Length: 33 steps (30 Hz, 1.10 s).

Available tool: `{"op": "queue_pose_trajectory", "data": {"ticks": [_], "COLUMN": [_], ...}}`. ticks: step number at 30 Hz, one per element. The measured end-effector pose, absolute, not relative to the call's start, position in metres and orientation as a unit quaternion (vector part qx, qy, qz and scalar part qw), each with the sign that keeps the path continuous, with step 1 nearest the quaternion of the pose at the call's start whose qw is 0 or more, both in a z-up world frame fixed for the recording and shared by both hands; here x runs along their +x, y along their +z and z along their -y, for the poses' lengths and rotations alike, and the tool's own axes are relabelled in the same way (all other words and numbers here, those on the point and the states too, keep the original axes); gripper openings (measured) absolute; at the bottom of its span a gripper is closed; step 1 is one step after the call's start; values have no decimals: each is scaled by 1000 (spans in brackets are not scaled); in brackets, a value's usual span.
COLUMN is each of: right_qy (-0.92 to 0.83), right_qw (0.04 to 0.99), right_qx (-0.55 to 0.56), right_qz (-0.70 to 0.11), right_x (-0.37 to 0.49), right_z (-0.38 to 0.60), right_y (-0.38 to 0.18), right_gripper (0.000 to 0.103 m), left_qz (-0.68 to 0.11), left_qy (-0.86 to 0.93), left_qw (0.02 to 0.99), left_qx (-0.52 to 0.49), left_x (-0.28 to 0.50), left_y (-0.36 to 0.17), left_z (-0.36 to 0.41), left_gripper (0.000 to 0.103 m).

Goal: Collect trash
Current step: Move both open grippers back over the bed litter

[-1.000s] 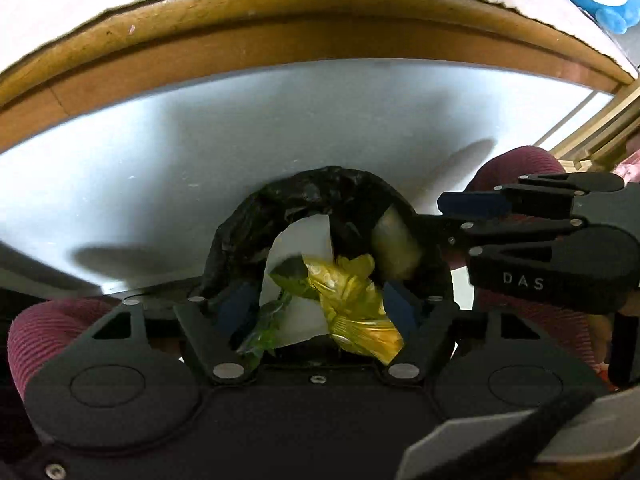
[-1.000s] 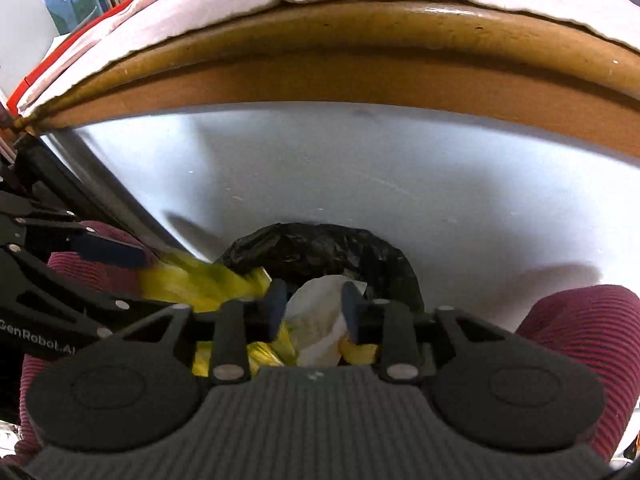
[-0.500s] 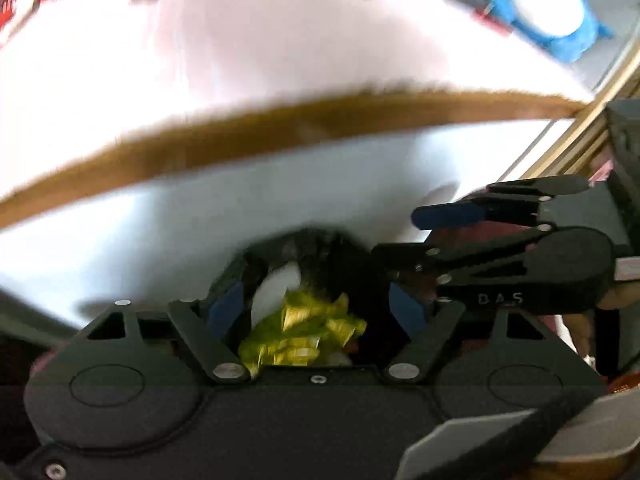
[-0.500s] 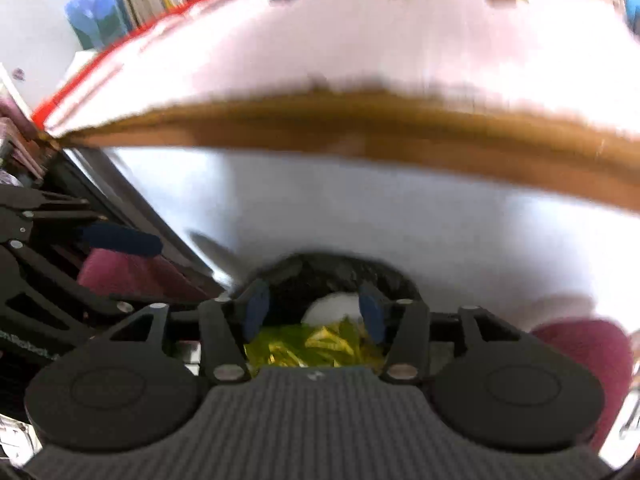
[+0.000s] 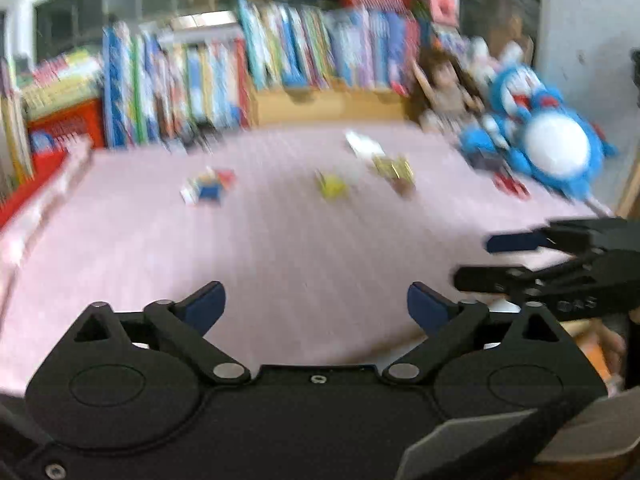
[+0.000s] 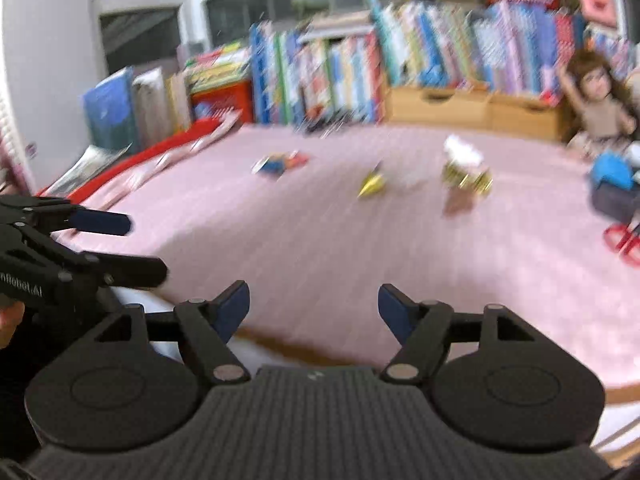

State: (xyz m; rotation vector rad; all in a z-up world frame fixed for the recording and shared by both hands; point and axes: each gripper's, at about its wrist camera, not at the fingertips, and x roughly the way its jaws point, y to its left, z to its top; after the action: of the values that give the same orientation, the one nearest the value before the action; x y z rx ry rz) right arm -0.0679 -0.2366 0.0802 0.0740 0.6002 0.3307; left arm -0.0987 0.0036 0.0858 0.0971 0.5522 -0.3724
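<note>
Both tongs, left (image 5: 316,304) and right (image 6: 314,306), gape empty; three wrappers (image 5: 331,187) and a tissue (image 6: 460,150) await on the worktop (image 5: 280,248).

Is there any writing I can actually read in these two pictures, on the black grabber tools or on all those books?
"nRobot.AI": white letters on the black left gripper, cut off at the picture's edge in the right wrist view.
White letters on the black right gripper in the left wrist view: too blurred to read.
Spines of the colourful row of books, the red crate and the wrappers on the pink tabletop: too blurred.
</note>
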Motion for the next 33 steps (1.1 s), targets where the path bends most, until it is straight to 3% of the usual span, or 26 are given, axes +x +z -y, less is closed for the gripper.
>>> {"op": "queue_pose_trajectory", "data": {"ticks": [6,22,33], "right_qy": [121,15,1], "right_qw": [957,960,945], "right_qx": [0,26,48], "right_qz": [-262,-280,-322], "right_x": [-36,79,120], "right_z": [248,284,287], "right_y": [90,48,16], "right_gripper": [81,81,81], "left_qz": [-229,-271,-298], "left_qy": [-154,-49,0], "left_qw": [961,961,955], "left_qx": [36,-15,-12], "left_x": [-41,133,181], "left_y": [97,53,16], "left_z": [-8,-4,11], "left_gripper": [102,102,102]}}
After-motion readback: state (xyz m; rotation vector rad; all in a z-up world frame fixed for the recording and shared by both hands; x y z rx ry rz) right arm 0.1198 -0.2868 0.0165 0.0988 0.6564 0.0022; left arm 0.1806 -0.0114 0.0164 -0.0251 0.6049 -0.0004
